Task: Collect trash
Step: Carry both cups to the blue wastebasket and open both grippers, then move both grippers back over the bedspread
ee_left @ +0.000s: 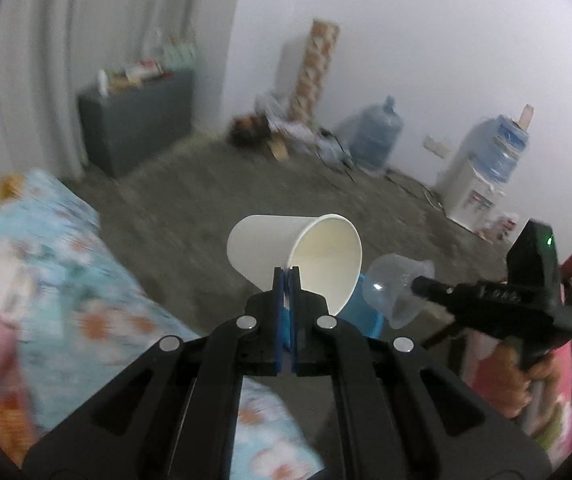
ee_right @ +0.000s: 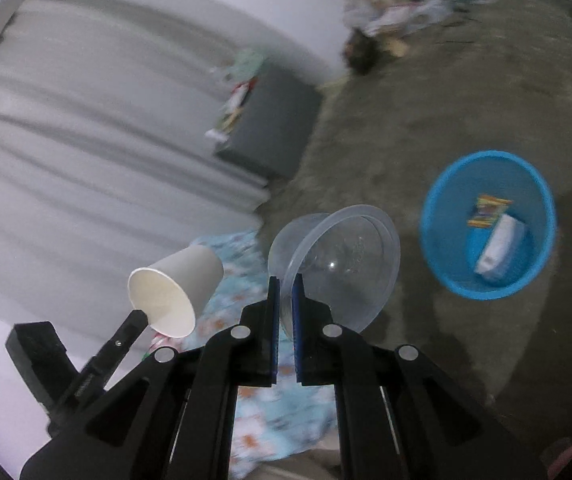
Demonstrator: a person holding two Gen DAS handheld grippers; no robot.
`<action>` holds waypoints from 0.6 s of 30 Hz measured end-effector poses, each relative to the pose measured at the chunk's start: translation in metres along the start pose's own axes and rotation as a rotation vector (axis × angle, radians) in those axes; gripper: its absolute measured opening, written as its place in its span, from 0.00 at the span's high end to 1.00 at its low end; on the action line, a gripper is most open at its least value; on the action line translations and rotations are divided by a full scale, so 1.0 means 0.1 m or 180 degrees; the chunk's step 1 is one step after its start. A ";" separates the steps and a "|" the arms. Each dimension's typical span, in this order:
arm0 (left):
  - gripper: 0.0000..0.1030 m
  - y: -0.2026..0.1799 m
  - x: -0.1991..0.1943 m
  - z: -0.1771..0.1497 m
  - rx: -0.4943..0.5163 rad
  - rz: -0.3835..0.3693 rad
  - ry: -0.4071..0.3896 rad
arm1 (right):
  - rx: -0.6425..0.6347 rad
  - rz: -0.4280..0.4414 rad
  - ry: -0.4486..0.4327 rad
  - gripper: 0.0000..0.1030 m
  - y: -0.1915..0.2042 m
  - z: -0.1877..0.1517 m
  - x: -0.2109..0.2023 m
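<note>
While our left gripper (ee_left: 286,276) pinches the paper cup (ee_left: 294,258) and our right gripper (ee_right: 286,286) clamps the clear bowl (ee_right: 338,260), we carry both; next we need them over the blue bin (ee_right: 442,188).

A white paper cup (ee_left: 294,256) is pinched by its rim, tipped on its side with its empty mouth turned back toward the camera. A clear plastic bowl (ee_right: 338,264) is likewise clamped at its rim, tilted on edge and empty. On the grey floor stands a round blue trash basket (ee_right: 438,216), open-topped, holding a white box-like item (ee_right: 500,250) and what looks like a colourful wrapper (ee_right: 488,210), though blur hides the detail.
</note>
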State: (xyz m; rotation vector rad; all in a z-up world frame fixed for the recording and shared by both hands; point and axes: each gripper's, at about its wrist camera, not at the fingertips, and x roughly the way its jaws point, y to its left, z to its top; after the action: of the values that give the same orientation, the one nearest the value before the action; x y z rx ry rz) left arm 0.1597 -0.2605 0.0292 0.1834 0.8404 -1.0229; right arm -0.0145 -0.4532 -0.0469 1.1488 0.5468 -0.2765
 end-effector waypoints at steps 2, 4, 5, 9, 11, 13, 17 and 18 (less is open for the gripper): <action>1.00 -0.07 0.27 0.03 -0.0002 -0.0069 0.0162 | 0.0130 -0.0083 -0.0021 0.94 -0.20 0.04 0.04; 1.00 -0.16 0.58 0.05 0.0007 -0.0109 0.0337 | 0.0246 -0.0162 -0.0048 0.94 -0.40 0.10 0.06; 1.00 -0.20 0.71 0.06 0.0036 -0.0113 0.0401 | 0.0309 -0.0207 -0.0070 0.94 -0.51 0.13 0.08; 1.00 -0.40 1.37 0.06 0.0125 -0.0134 0.0686 | 0.0506 -0.0325 -0.0129 0.92 -0.95 0.28 0.27; 0.99 -0.44 1.66 0.05 0.0119 -0.0181 0.0785 | 0.0575 -0.0339 -0.0095 0.77 -1.23 0.35 0.37; 0.86 -0.44 2.05 -0.01 0.0062 -0.0230 0.1013 | 0.0753 -0.0477 -0.0058 0.46 -1.61 0.39 0.57; 0.73 -0.40 2.45 -0.17 -0.0090 -0.0067 0.1288 | 0.1167 -0.0869 0.0151 0.46 -2.26 0.25 0.82; 0.73 -0.39 2.48 -0.20 -0.0133 -0.0066 0.1336 | 0.1228 -0.0849 0.0159 0.46 -2.33 0.19 0.82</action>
State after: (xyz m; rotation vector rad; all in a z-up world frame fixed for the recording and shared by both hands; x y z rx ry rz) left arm 0.1789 -0.4392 -0.1470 0.3624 1.2446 -1.0000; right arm -0.0520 -0.5571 -0.2689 1.4585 0.7119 -0.6039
